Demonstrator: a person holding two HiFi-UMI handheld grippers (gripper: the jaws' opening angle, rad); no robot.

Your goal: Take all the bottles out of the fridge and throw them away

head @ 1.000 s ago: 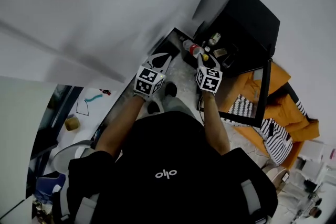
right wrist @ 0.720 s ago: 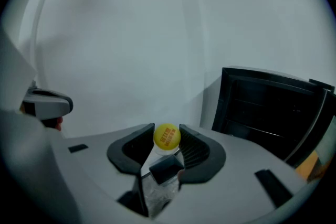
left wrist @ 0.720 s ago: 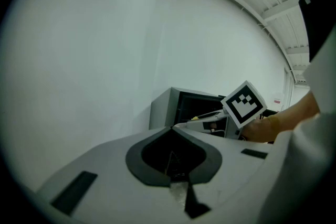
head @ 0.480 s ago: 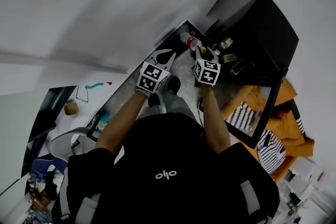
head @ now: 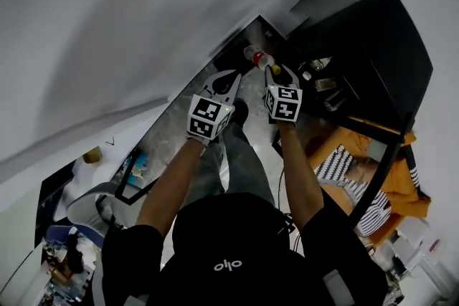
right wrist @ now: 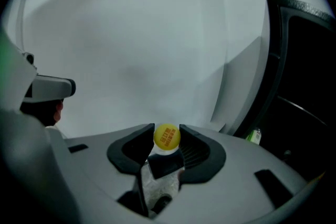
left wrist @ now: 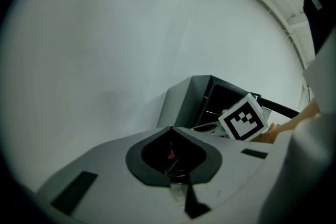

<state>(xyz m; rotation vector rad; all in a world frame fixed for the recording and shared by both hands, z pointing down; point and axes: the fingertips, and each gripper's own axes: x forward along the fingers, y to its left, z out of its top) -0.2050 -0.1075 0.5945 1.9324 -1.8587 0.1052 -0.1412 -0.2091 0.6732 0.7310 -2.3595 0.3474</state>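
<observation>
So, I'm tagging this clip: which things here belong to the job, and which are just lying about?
Job: fridge; yellow-capped bottle in right gripper; red-capped bottle in left gripper.
Lying about: orange cloth; striped cloth.

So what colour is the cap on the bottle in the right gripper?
Yellow with reddish print; the cap shows best in the right gripper view.
</observation>
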